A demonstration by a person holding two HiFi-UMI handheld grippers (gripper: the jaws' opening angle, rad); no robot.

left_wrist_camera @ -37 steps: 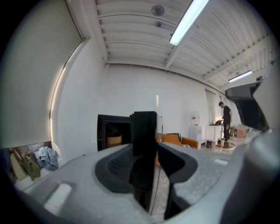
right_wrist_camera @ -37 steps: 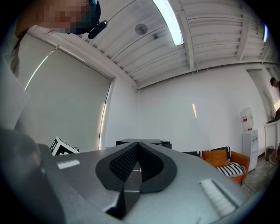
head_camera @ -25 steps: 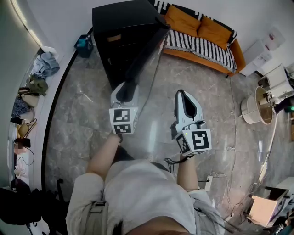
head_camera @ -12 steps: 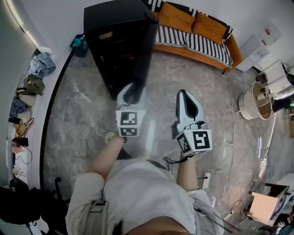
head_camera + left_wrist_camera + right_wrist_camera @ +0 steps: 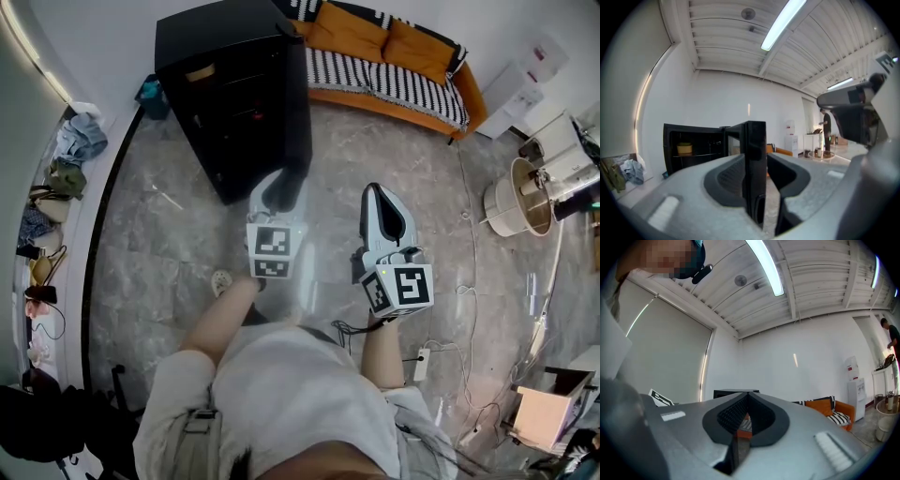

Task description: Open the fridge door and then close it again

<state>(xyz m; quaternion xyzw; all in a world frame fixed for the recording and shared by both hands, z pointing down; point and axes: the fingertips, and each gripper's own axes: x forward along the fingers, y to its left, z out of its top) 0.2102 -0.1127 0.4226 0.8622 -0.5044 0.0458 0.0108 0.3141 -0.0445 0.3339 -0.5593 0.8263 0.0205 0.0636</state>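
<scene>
**Q:** At twelve o'clock, head view?
**A:** Black fridge (image 5: 225,42), fridge door (image 5: 298,122) ajar. Left hand-held gripper (image 5: 283,187): jaws just closing, pinching the door's free edge.
**Q:** At its three o'clock?
**A:** Right hand-held gripper (image 5: 378,192), jaws together, empty.

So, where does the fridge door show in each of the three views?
Head view: fridge door, upper centre, the black panel on the right side of the fridge.
Left gripper view: centre, an upright black edge.
Right gripper view: only the fridge shows, small, near centre; the door cannot be told apart.
Shared landmark: orange sofa.
</scene>
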